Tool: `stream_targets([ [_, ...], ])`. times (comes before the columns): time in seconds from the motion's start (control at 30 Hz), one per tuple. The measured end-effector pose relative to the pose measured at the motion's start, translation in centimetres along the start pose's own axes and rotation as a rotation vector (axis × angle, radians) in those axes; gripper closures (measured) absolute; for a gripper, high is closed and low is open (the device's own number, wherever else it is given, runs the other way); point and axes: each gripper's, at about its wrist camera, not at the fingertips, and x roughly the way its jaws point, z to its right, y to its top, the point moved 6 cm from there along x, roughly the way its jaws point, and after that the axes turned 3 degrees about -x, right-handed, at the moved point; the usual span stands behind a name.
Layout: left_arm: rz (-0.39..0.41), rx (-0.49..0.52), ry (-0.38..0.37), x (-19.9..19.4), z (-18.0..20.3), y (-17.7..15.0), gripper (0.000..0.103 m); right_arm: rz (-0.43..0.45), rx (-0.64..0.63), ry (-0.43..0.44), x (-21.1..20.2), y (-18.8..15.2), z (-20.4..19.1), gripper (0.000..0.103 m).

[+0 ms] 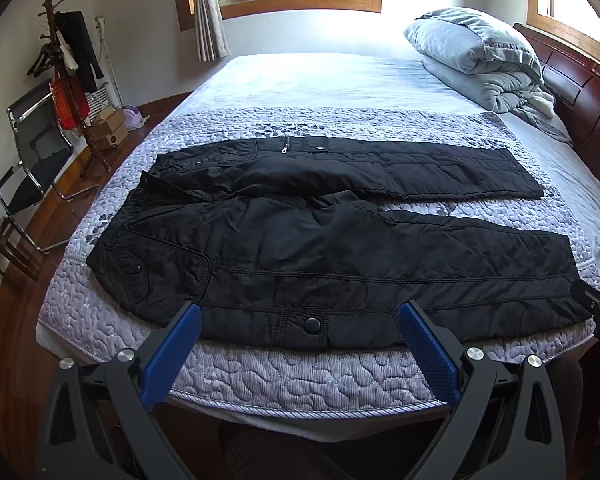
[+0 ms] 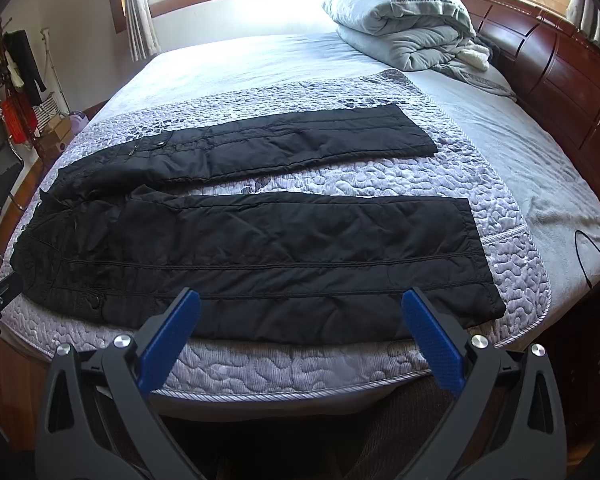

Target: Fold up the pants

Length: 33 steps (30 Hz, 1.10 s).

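Black quilted pants lie spread flat on a purple quilted bed cover, waist to the left, both legs pointing right with a gap between them. They also show in the right wrist view. My left gripper is open and empty, hovering at the near edge of the near leg by a snap pocket. My right gripper is open and empty over the near leg's lower part. The right gripper's tip shows at the left wrist view's right edge.
A folded grey duvet lies at the bed's far right by the wooden headboard. A chair, a coat rack and boxes stand on the floor at left. A cable lies on the bed's right edge.
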Motion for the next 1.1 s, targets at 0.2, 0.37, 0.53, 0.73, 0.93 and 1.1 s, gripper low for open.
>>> stream_targets([
  [0.2, 0.001, -0.001, 0.002, 0.0, 0.0, 0.0, 0.004, -0.001, 0.001, -0.001, 0.0, 0.0, 0.0, 0.002],
  [0.37, 0.002, 0.004, 0.004, 0.1, 0.2, 0.2, 0.004, -0.001, 0.001, -0.002, 0.2, 0.0, 0.1, 0.002],
  [0.53, -0.001, 0.005, -0.014, 0.5, 0.4, 0.4, 0.004, 0.001, -0.003, 0.003, 0.5, 0.4, 0.3, 0.002],
  [0.73, 0.001, -0.01, -0.105, 2.2, -2.2, 4.5, 0.004, 0.081, -0.019, -0.02, 1.6, 6.7, 4.1, 0.002],
  [0.93, -0.086, -0.084, -0.047, 9.0, -10.3, 13.7, 0.004, 0.057, -0.034, -0.008, 9.3, 18.0, 11.0, 0.002],
  [1.1, -0.279, -0.187, -0.026, 18.5, -17.9, 19.5, 0.004, -0.189, 0.048, 0.09, 21.8, 24.4, 17.0, 0.002],
])
